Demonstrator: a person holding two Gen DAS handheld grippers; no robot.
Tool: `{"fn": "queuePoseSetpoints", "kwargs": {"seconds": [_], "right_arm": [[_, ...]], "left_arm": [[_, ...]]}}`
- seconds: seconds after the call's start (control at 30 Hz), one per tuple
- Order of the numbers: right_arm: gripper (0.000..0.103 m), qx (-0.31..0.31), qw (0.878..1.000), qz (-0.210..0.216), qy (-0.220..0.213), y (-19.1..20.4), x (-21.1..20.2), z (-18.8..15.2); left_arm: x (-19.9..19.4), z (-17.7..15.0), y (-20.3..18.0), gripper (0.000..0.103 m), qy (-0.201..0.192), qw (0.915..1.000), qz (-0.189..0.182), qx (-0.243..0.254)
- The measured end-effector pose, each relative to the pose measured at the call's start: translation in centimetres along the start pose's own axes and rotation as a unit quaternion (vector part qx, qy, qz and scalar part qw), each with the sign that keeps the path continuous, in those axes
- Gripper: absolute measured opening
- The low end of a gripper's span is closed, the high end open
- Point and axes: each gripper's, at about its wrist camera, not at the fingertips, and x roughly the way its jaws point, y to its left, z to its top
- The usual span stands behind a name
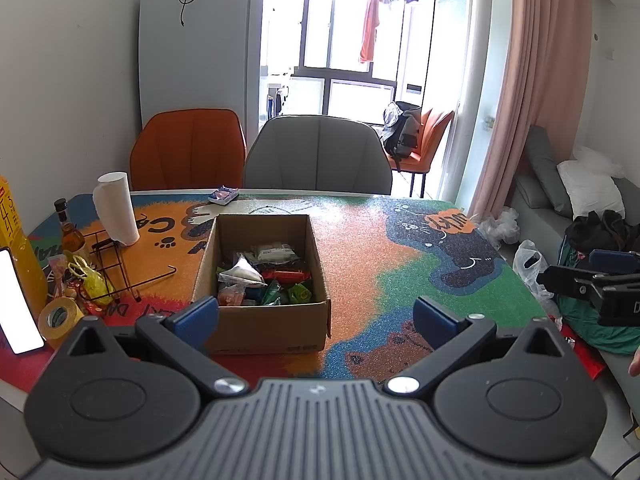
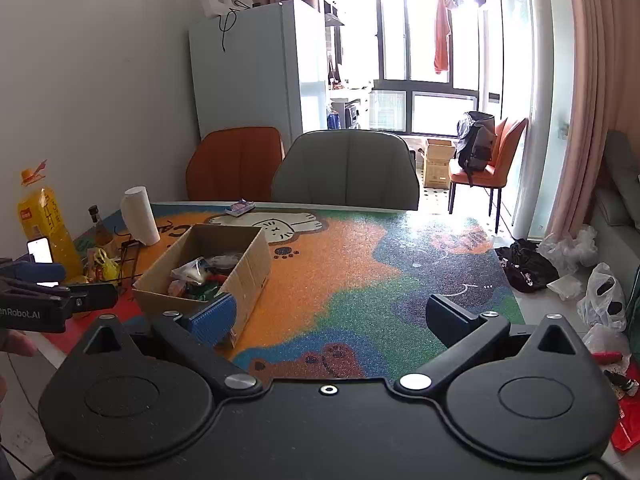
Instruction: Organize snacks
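Hovering claws (image 1: 316,318) apart, box (image 1: 262,280) snack-filled

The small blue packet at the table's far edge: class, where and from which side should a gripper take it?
Probably from above, jaws spanning the blue packet's narrow width. It lies flat and alone near the grey chair, so no side edge stands up to pinch; the left gripper is open.

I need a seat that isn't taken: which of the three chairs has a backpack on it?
The orange chair by the balcony door holds the backpack; the orange and grey chairs at the table show none.
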Motion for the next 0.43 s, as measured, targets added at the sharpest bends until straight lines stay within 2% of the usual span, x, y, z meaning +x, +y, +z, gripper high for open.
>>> {"fn": "queuePoseSetpoints", "kwargs": {"seconds": [0.43], "right_arm": [[0.103, -0.002, 1.000, 0.005, 0.003, -0.03, 0.15, -0.02]], "left_arm": [[0.08, -0.16, -0.12, 0.103, -0.002, 1.0000, 0.001, 0.007]]}}
